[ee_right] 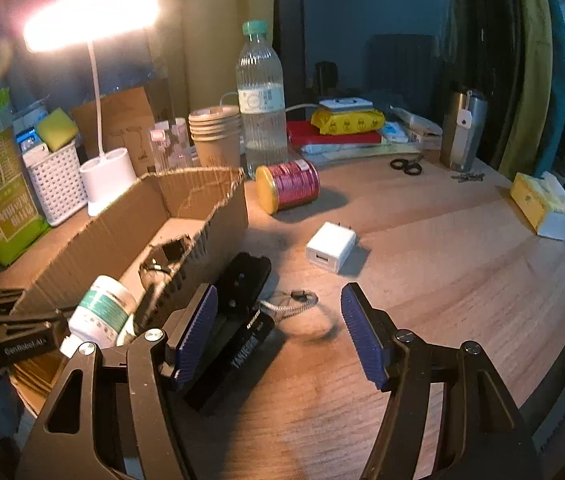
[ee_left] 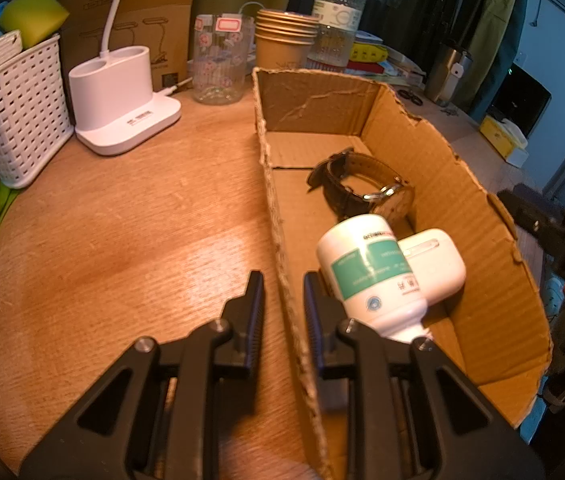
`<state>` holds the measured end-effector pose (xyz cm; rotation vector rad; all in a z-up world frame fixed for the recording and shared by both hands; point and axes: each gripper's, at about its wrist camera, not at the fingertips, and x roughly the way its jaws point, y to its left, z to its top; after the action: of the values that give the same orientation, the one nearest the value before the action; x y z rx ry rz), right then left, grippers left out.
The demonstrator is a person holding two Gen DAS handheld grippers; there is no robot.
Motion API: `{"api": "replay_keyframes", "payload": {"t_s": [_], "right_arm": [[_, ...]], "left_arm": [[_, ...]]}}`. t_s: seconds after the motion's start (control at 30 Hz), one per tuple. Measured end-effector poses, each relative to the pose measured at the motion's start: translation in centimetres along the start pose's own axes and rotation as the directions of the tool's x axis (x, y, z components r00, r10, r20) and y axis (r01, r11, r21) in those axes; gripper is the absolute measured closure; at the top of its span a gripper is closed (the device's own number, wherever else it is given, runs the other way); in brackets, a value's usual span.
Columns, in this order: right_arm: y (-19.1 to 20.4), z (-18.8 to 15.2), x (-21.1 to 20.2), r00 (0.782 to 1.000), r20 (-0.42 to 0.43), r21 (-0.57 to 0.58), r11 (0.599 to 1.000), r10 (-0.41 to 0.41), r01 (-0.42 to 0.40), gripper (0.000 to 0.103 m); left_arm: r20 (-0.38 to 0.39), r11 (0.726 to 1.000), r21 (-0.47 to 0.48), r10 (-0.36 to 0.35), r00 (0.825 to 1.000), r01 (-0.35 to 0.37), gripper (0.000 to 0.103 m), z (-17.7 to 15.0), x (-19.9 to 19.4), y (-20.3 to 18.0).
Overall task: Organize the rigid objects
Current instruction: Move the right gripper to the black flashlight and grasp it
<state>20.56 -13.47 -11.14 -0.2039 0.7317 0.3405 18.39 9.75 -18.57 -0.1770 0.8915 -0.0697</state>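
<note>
Left tool (ee_left: pixel 282 300) clamps the cardboard box (ee_left: pixel 278 216) wall's edge.

Box wall: the left gripper (ee_left: pixel 282 304) straddles the cardboard box's (ee_left: pixel 494 280) near wall, which stands between its fingers.
Box floor: bottle (ee_left: pixel 370 276), white case (ee_left: pixel 438 264) and watch (ee_left: pixel 362 184) fill the near half; the far end lies bare.
Left of box: open tabletop (ee_left: pixel 122 248), closed at the back by basket (ee_left: pixel 22 112), lamp base (ee_left: pixel 118 96) and jar (ee_left: pixel 222 60).
Right of box: the black device (ee_right: pixel 238 320) lies against the box, under the right gripper's (ee_right: pixel 278 332) left finger.
Middle table: the charger (ee_right: pixel 332 246) and can (ee_right: pixel 286 186) stand apart, with bare wood around.
</note>
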Motion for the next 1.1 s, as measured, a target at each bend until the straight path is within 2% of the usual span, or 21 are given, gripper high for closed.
{"api": "replay_keyframes", "payload": {"t_s": [0.73,0.87,0.97,1.1], "right_arm": [[0.6,-2.4,3.4,0.990,-0.134,-0.050,0.998,0.032,-0.039,0.035],[0.8,-2.8,3.9,0.989,-0.150,-0.065,0.998,0.016,-0.026,0.036],[0.8,-3.1,4.3,0.987,-0.161,-0.074,0.997,0.001,-0.013,0.044],[0.8,-3.2,4.4,0.987,-0.160,-0.080,0.997,-0.002,-0.011,0.065]], "left_arm": [[0.000,1.000,-0.001,0.000,1.000,0.000,0.081,0.0,0.1,-0.1],[0.000,1.000,-0.001,0.001,1.000,-0.001,0.081,0.0,0.1,-0.1],[0.000,1.000,-0.001,0.001,1.000,-0.001,0.081,0.0,0.1,-0.1],[0.000,1.000,-0.001,0.001,1.000,-0.001,0.081,0.0,0.1,-0.1]]}}
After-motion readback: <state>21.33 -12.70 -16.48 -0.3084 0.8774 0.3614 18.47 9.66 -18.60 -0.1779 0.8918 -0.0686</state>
